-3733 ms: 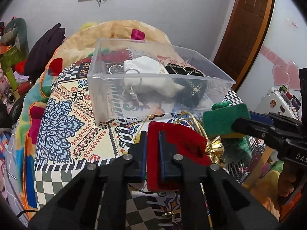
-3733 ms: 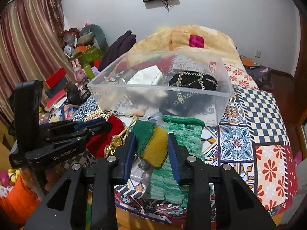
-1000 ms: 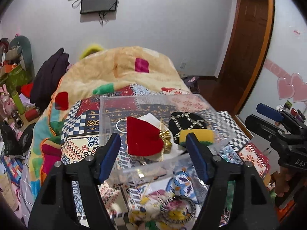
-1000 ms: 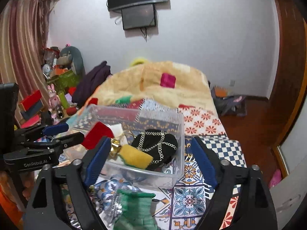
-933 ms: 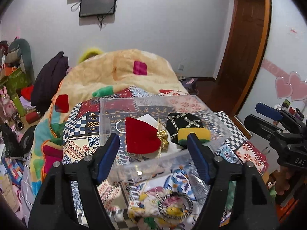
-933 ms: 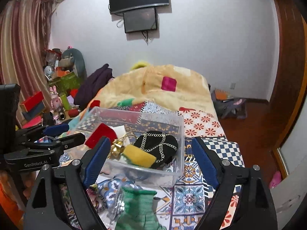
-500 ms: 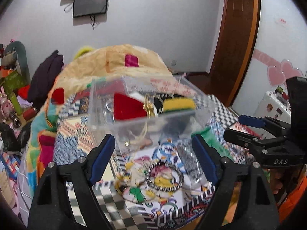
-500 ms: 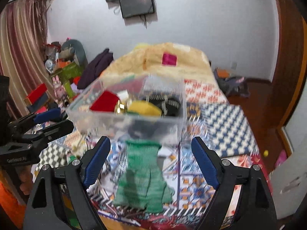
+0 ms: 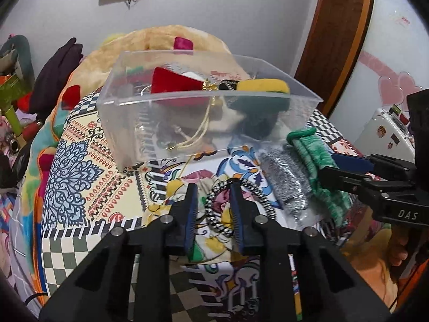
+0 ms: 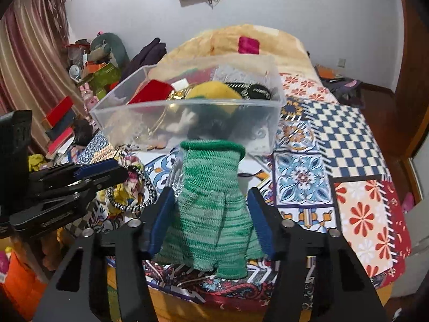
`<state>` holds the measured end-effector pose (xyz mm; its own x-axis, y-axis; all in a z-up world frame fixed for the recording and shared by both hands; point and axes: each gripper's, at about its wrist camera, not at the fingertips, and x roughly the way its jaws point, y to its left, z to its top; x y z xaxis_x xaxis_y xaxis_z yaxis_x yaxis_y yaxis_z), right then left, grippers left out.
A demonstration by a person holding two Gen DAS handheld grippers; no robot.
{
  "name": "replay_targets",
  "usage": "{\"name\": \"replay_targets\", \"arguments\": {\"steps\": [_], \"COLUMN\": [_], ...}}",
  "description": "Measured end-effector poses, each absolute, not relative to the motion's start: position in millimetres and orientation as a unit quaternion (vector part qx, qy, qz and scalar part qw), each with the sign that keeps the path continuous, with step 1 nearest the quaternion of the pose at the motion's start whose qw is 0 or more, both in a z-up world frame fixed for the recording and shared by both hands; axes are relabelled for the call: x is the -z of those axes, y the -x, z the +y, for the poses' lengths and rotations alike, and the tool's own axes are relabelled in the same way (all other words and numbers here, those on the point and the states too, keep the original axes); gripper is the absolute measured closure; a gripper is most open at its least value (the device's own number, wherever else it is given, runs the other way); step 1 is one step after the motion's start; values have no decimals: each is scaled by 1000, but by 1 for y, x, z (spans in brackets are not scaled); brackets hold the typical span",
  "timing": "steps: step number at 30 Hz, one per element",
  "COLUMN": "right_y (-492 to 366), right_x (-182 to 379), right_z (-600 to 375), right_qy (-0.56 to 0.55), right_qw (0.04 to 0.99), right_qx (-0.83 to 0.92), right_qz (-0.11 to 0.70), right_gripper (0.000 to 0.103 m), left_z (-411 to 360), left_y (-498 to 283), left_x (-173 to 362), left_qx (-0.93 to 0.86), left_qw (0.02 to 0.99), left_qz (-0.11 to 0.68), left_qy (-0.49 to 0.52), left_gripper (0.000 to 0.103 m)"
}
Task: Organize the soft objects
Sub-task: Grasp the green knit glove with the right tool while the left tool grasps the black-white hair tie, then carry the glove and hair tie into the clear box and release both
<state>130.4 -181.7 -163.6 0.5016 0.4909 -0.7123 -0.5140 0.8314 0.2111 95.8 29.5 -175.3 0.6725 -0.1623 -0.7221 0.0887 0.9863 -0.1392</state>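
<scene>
Green knitted glove point(image 10: 211, 204) lies flat on the patterned bedspread point(image 10: 346, 139), between the right gripper's point(image 10: 210, 214) wide-spread fingers. Left gripper point(image 9: 213, 212) hovers with fingers narrowed either side of a black-and-white coiled hair tie point(image 9: 238, 206), grip uncertain. Behind both, a clear plastic box point(image 9: 187, 123) holds a red pouch point(image 9: 174, 84) and yellow-green sponge point(image 9: 262, 87).

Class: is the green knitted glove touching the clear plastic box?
Cannot tell. In the right wrist view the green knitted glove cuff overlaps the clear plastic box wall; neither view shows contact plainly.
</scene>
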Motion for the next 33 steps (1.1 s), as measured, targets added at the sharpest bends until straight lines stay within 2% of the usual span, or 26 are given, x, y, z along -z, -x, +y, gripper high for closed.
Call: {"name": "replay_targets", "arguments": {"steps": [8,13,20,33], "right_y": [-131,-130,-123,-128], "right_x": [168,164,146,87], "right_z": [-182,-185,-188,-188], "right_qy": [8,2,0,7], "right_qw": [859,862,875,910], "right_qx": [-300,-301,-300,-290], "right_qz": [415,408,381,295], "right_gripper": [76,83,85,85], "left_z": [30,32,36,32], "left_y": [-96,-94,-85,-93], "left_x": [185,183,165,96], "left_qx": [63,64,64,64], "left_qw": [913,914,922,946], "left_qz": [402,397,377,312], "left_qy": [40,46,57,54], "left_gripper": [94,97,97,97]}}
